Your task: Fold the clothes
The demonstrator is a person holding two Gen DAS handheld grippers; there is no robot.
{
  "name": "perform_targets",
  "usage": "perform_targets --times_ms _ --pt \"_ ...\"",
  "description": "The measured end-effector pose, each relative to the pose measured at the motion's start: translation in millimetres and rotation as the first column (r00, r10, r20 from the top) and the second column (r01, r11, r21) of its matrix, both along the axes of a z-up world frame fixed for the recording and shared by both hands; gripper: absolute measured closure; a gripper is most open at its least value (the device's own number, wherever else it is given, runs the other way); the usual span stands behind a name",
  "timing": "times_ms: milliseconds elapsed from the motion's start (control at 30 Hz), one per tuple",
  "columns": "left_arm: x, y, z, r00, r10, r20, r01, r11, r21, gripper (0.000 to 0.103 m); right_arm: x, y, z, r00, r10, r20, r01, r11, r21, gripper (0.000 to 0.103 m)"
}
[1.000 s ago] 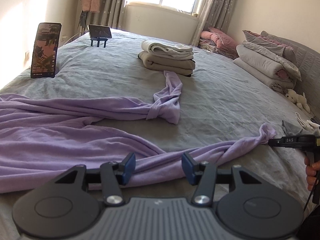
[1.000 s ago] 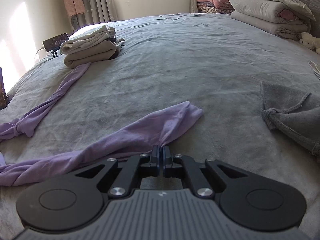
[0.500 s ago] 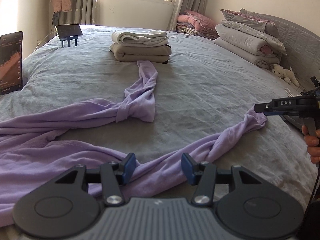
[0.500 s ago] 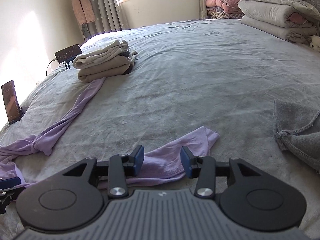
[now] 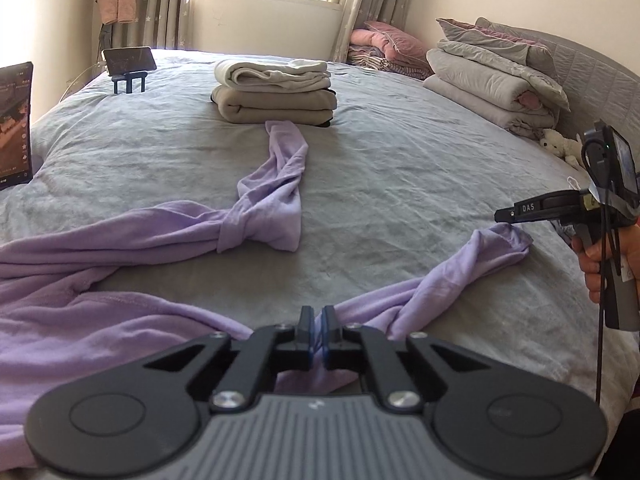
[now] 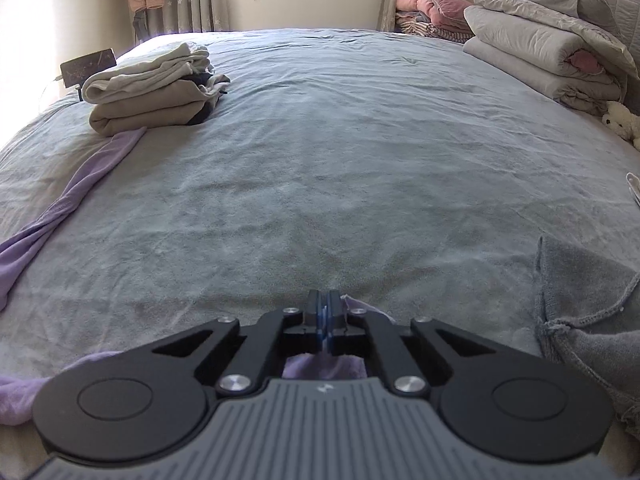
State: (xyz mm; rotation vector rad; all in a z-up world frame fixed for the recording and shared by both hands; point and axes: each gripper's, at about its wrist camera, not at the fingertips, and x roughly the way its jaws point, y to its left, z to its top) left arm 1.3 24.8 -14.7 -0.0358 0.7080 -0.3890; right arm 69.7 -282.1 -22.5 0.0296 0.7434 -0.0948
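A lilac long-sleeved garment [image 5: 120,300] lies crumpled on the grey bed [image 5: 400,184]. One twisted sleeve runs toward the folded pile, the other toward the right. My left gripper [image 5: 318,332] is shut on the near sleeve, close to the body of the garment. My right gripper [image 5: 505,216], held in a hand [image 5: 600,256], is shut on that sleeve's cuff end [image 5: 504,240]. In the right wrist view, the right gripper [image 6: 324,320] is closed with lilac cloth [image 6: 320,366] showing beneath its fingers. The other sleeve [image 6: 60,208] lies far left.
A stack of folded beige clothes [image 5: 276,92] sits mid-bed, touching the far sleeve's end. Two phones on stands [image 5: 130,60] [image 5: 14,124] are at the left. Folded bedding [image 5: 492,80] and a plush toy [image 5: 560,144] line the right. A grey cloth [image 6: 580,320] lies beside the right gripper.
My left gripper's jaws closed onto the near sleeve. My right gripper let go of the sleeve, shifted toward its cuff end and closed on it again.
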Motion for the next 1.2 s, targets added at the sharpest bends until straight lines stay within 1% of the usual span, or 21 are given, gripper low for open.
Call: perform_targets --times_ms 233,333,400,467,700,867,967,1033,1100,1200 --pt "1 10 26 0.997 0.045 0.068 -0.041 0.997 -0.06 0.101 -10 -17 38 0.99 -0.001 0.143 -0.012 0.996 0.088 0.1" --pt "-2 15 39 0.993 0.053 0.106 -0.044 0.996 -0.083 0.101 -19 -22 50 0.981 -0.002 0.195 -0.017 0.995 0.096 0.1" --pt "-8 19 46 0.991 0.047 0.125 -0.035 0.995 -0.095 0.101 -26 -26 54 0.978 -0.002 0.207 -0.019 0.995 0.095 0.1" --pt "-15 19 47 0.992 0.023 0.123 -0.012 0.995 -0.095 0.101 -33 -28 51 0.981 0.0 0.196 -0.017 0.996 0.088 0.1" --pt "-53 13 31 0.993 -0.109 0.053 0.113 0.99 -0.084 0.101 -64 -33 30 0.992 -0.012 0.123 0.003 0.997 0.071 0.1" --pt "-71 8 12 0.987 -0.16 -0.025 0.158 0.986 -0.053 0.101 -89 -30 17 0.997 0.002 0.081 -0.007 0.998 0.061 0.1" --pt "-77 6 1 0.979 -0.187 -0.078 0.185 0.982 -0.035 0.103 -100 -31 14 0.998 0.004 0.065 -0.009 0.997 0.074 0.099" --pt "-82 5 0 0.976 -0.202 -0.078 0.201 0.979 -0.024 0.103 -106 -32 13 0.998 0.007 0.056 -0.011 0.996 0.084 0.099" --pt "-84 5 0 0.973 -0.217 -0.076 0.216 0.976 -0.014 0.102 -110 -33 15 0.998 0.009 0.054 -0.014 0.996 0.089 0.091" --pt "-89 7 5 0.976 -0.213 -0.046 0.213 0.977 -0.016 0.1 -118 -37 18 0.998 0.003 0.063 -0.01 0.994 0.109 0.091"
